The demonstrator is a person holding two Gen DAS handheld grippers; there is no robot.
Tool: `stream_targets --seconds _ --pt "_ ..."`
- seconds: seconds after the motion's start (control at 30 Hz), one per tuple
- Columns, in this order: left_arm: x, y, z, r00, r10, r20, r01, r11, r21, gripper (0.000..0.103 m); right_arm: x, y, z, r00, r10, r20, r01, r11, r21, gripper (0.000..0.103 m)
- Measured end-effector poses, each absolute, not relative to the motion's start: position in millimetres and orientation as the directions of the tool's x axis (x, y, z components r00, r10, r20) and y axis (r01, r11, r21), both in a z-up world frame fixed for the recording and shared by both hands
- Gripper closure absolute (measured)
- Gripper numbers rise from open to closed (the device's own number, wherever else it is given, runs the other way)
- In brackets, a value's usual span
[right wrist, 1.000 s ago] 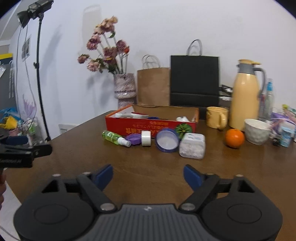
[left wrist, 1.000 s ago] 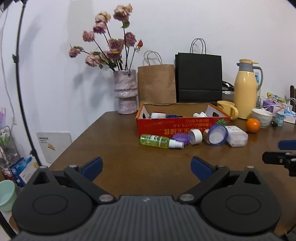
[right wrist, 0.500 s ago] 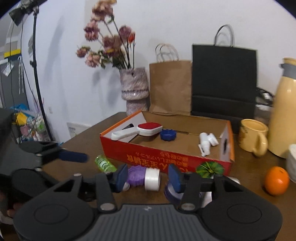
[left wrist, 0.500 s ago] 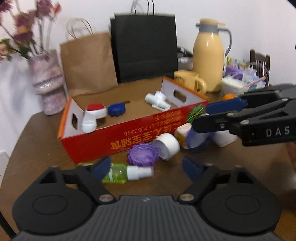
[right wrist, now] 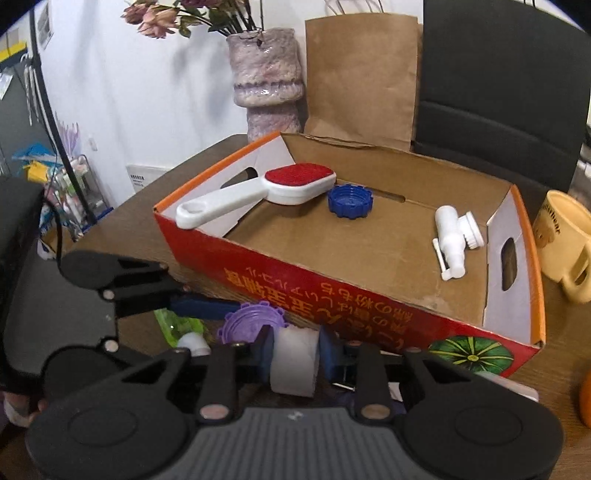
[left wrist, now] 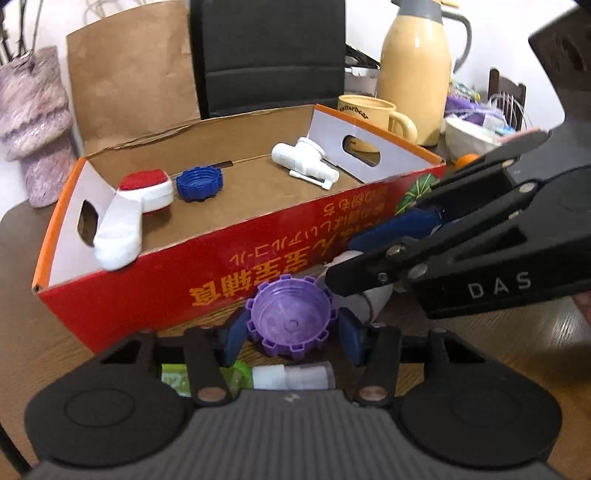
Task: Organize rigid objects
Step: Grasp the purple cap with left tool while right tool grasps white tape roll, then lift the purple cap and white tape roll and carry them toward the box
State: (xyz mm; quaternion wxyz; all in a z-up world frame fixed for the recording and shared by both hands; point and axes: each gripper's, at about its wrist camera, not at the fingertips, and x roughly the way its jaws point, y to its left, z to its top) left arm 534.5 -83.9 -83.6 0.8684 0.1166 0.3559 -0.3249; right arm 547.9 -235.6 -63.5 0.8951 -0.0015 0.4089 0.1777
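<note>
The table (left wrist: 44, 354) carries it all, and the red box (left wrist: 236, 258) is our landmark, its long side running across both views. Behind the box stand a brown bag (left wrist: 133, 62) and a black bag (left wrist: 269, 51). The left view alone shows the flask (left wrist: 415, 62) past the box's right end; the right view alone shows flowers (right wrist: 177, 14) above the vase (right wrist: 266, 77) behind its left corner. The mug (left wrist: 369, 114) sits off the right end in both.

Inside the box: a brush (right wrist: 258, 192) leans on the left end wall, handle toward that wall and red pad toward the middle. Just beside its pad lies a blue cap (right wrist: 350, 201), open side up. At the right end lies a white pump head (right wrist: 452, 240), long axis running front to back.

In front of the box: a green bottle (left wrist: 207, 374) lies on its side along the box front, white nozzle to the right. The purple cap (left wrist: 291, 321) sits hollow side toward the left camera, between the left gripper (left wrist: 291, 338) jaws, which are closing with a sliver of gap each side. Right beside it, the right gripper (right wrist: 293, 354) jaws are clamped on the white cap (right wrist: 293, 363), its round axis running jaw to jaw.
</note>
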Motion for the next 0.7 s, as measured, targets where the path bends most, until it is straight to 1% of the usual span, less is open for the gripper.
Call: stream_targets --seconds 0.1,0.17,0.27,0.33,0.43,0.7 --pt "526 -78 -76 0.559 -0.470 -0.683 0.634 0.773 -0.012 0.050 544 -234 -64 0.605 0.315 -0.731 -0.322 0.937 0.137 0.078" --pt "518 -75 -67 0.582 -0.460 -0.670 0.621 0.783 0.002 0.050 540 -236 -60 0.610 0.335 -0.718 -0.323 0.933 0.161 0.078" --pt "495 -60 -48 0.632 -0.450 -0.630 0.599 0.800 0.030 0.050 525 -239 -48 0.640 0.349 -0.685 -0.328 0.930 0.168 0.078" --pt "476 -43 -32 0.660 -0.460 -0.594 0.582 0.813 0.017 0.050 509 -239 -36 0.661 0.357 -0.660 -0.338 0.927 0.163 0.078" --pt "438 -20 -15 0.709 -0.449 -0.543 0.541 0.841 0.011 0.050 473 -240 -21 0.692 0.368 -0.621 -0.363 0.921 0.142 0.078" --pt "347 17 4 0.781 -0.364 -0.507 0.413 0.910 -0.018 0.050 382 -246 -3 0.737 0.360 -0.573 -0.365 0.924 0.111 0.078"
